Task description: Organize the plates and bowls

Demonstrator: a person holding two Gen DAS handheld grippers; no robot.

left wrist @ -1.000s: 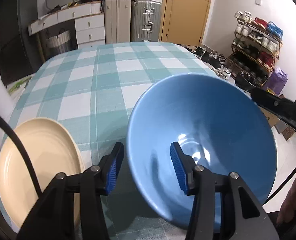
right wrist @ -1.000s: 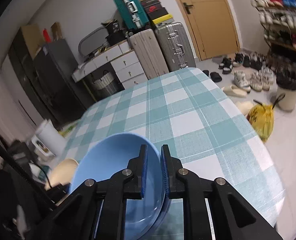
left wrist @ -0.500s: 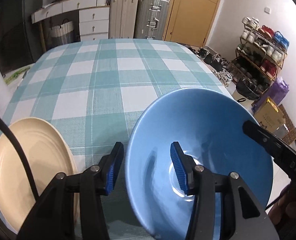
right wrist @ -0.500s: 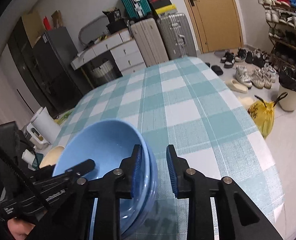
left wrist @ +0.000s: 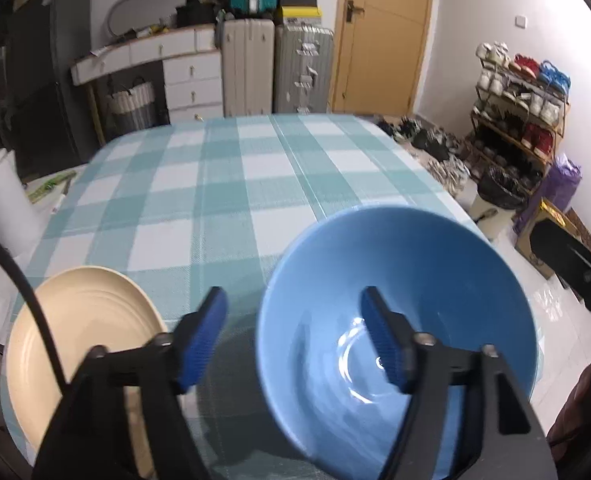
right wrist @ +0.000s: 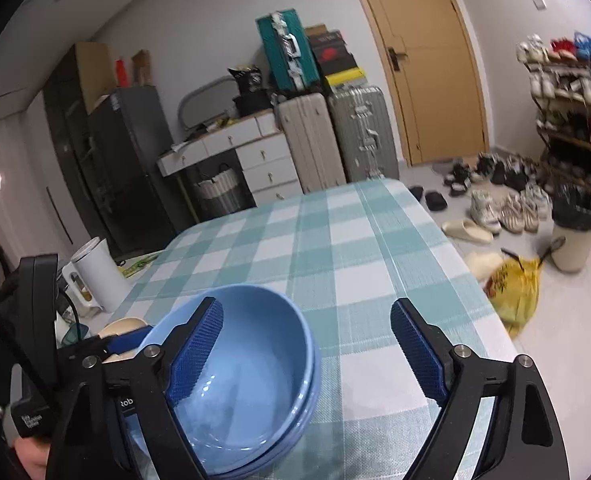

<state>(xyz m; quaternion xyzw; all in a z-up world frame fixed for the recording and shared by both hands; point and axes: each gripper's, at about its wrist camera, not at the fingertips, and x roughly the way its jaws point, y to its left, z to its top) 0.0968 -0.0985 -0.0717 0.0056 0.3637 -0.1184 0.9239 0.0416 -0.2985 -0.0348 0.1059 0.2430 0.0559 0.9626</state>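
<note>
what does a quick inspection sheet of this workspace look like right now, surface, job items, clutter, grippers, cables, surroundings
surface: table under a teal and white checked tablecloth, far half bare.
job's things: two blue bowls nested near the front edge; one cream plate to their left, flat on the cloth.
clutter: nothing seen on the cloth beyond these.
grippers: left gripper open, jaws straddling the upper bowl's rim without pressing, just opened wider; right gripper wide open, jaws just opened, left finger inside the bowl, nothing gripped.
cables: black cable crossing over the plate in the left wrist view.
surroundings: white kettle, suitcases, drawers, wooden door, shoe rack, shoes and yellow bag on the floor.
</note>
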